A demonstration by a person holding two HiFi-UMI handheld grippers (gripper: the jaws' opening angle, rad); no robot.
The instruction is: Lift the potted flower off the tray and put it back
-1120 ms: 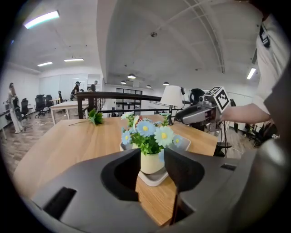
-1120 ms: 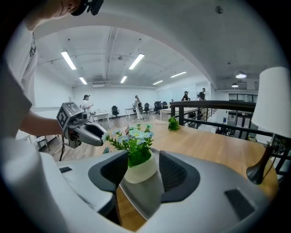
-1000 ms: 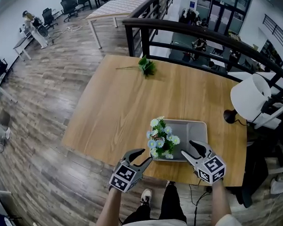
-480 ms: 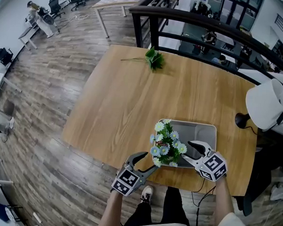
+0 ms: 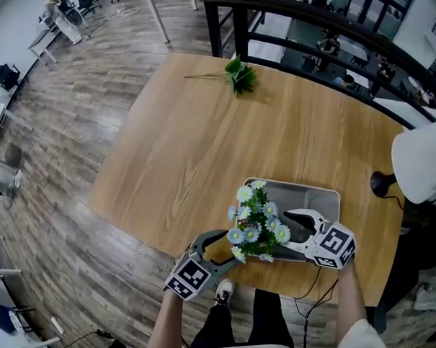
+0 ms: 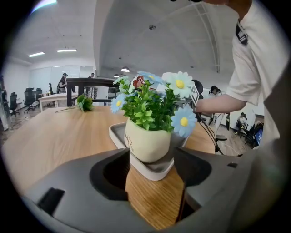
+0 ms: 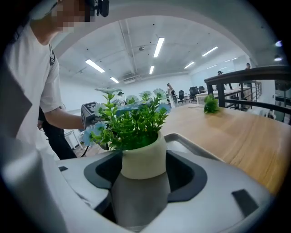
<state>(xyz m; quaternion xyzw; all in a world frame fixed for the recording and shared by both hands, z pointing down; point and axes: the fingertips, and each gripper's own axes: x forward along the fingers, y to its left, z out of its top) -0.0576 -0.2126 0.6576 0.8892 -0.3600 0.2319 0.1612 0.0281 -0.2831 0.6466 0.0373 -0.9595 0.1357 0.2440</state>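
The potted flower (image 5: 258, 223), a cream pot (image 6: 148, 141) of green leaves with blue and white daisies, stands in the near left corner of the grey tray (image 5: 314, 199). My left gripper (image 5: 228, 247) sits at the table's front edge, just left of the pot. Its jaws are opening and stand wide of the pot (image 6: 152, 166), short of the tray's rim (image 6: 157, 170). My right gripper (image 5: 288, 227) reaches over the tray from the right. Its jaws are opening too. The pot (image 7: 143, 157) lies between their tips with gaps on both sides (image 7: 143, 175).
A loose green sprig (image 5: 240, 75) lies at the far side of the wooden table (image 5: 183, 154). A white lamp shade (image 5: 423, 160) with its black base (image 5: 382, 184) stands at the right edge. A black railing (image 5: 311, 26) runs behind the table.
Both grippers have come lower and closer on either side of the pot, and their jaws have spread wider. The pot still stands in the tray.
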